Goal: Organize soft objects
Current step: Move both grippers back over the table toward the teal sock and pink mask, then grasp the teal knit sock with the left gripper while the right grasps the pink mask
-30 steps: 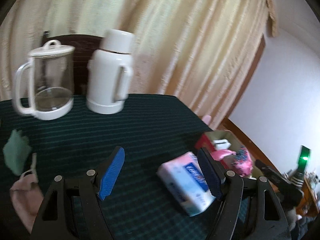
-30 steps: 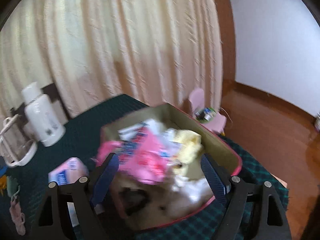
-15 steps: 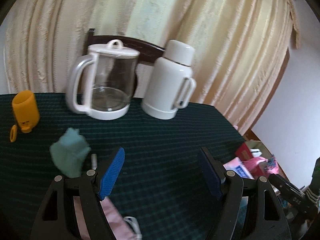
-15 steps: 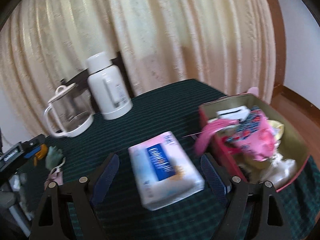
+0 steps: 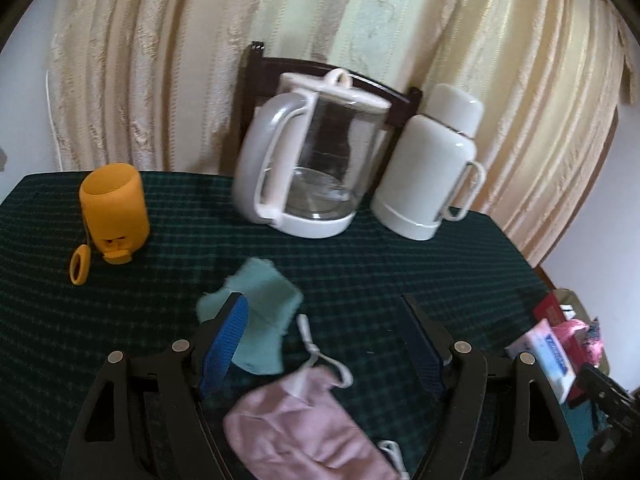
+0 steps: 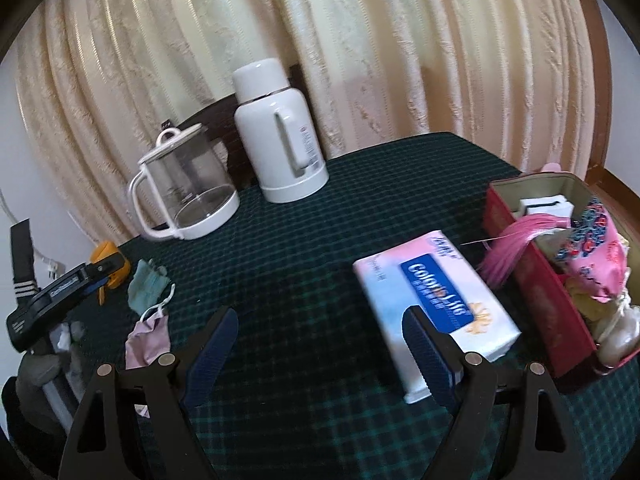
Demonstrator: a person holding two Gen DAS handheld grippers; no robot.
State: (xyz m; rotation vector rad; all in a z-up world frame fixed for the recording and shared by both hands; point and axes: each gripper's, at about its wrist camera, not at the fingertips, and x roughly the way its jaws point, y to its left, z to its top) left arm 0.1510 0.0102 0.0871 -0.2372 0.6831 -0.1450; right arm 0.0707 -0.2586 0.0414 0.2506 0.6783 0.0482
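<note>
The only writing that reads clearly is on the tissue pack (image 6: 436, 300): a blue panel with white letters, roughly "Colorful" something, and a small orange flower below it; the finer print is blurred. The white thermos (image 6: 280, 136) carries a small label beside its handle, too small to read.

The desk (image 6: 304, 248) is covered by a dark green checked cloth. Cream patterned curtains (image 6: 360, 48) hang behind it, a dark wooden chair back (image 5: 276, 64) shows at the far edge, and a pale wall shows at the sides.

At the desk's far edge stand a glass kettle (image 5: 308, 160) and the thermos side by side. An orange cup (image 5: 114, 212) stands toward the far left corner.

The left claw (image 5: 324, 344) has its jaws apart with nothing gripped; a pink face mask (image 5: 308, 428) lies between them and a green cloth (image 5: 260, 312) lies by its left finger, near the left edge. The right claw (image 6: 320, 348) is likewise apart and empty, the tissue pack just beside its right finger. A red box (image 6: 536, 292) at the right edge holds pink and patterned soft things.
</note>
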